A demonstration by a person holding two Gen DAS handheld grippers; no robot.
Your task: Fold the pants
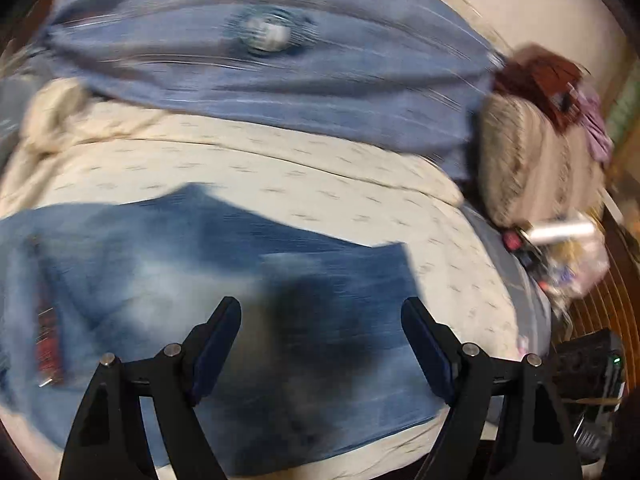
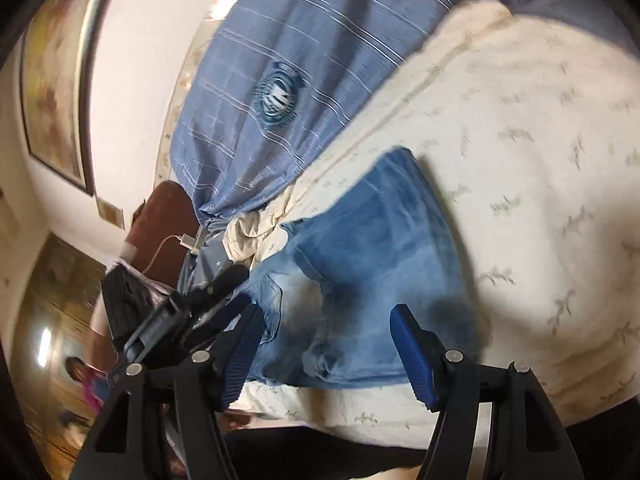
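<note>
Jeans (image 1: pixel 192 288) lie flat on bed (image 1: pixel 280 168), just ahead of and below both pairs of fingers. Judged: denim soft but weighty, thick at seams, not slippery; best pinched at hem corner or waistband edge.
Left gripper (image 1: pixel 321 344): fingers spread wide, holding nothing, above denim.
Right gripper (image 2: pixel 326 354): fingers spread wide, empty, contact unclear.

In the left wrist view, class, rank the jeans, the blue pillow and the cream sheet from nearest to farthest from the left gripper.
1. Jeans: directly under the open left gripper.
2. Cream sheet: bare band beyond the jeans.
3. Blue pillow: farthest, at the top.
</note>
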